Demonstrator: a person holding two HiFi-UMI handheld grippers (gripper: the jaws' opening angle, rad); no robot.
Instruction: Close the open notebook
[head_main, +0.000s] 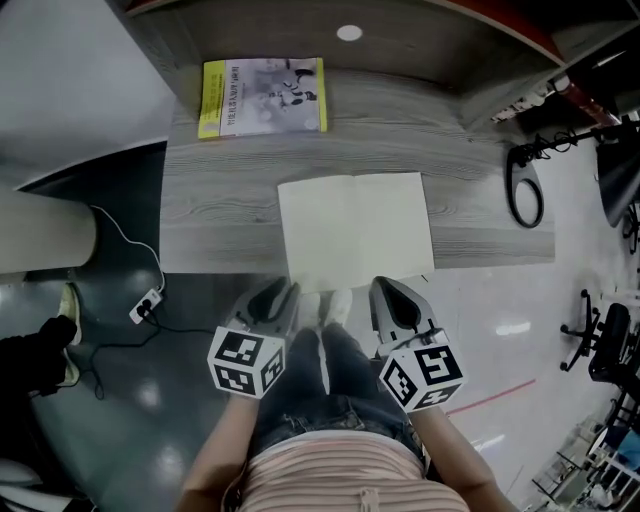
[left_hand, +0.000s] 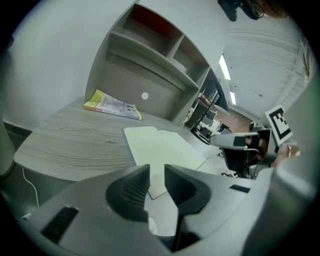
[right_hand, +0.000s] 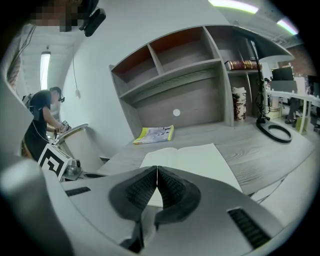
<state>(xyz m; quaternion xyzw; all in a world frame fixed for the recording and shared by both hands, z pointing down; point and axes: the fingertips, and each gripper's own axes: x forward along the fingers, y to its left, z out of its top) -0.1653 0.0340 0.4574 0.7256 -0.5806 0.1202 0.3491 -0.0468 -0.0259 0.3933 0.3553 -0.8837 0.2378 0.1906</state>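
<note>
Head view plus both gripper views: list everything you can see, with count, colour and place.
Desk: one, grey wood-grain, ahead of the person.
Open notebook: one, cream pages, flat at the desk's near edge, centre.
Book: one, yellow-edged cover, far left of the desk.
Ring-shaped stand: one, black, at the desk's right end.
Shelf unit: one, grey, behind the desk.
Power strip: one, white, on the floor at left.
Left gripper: one, grey, fingers slightly apart, empty, off the desk's near edge.
Right gripper: one, grey, fingers together, empty, beside it.
</note>
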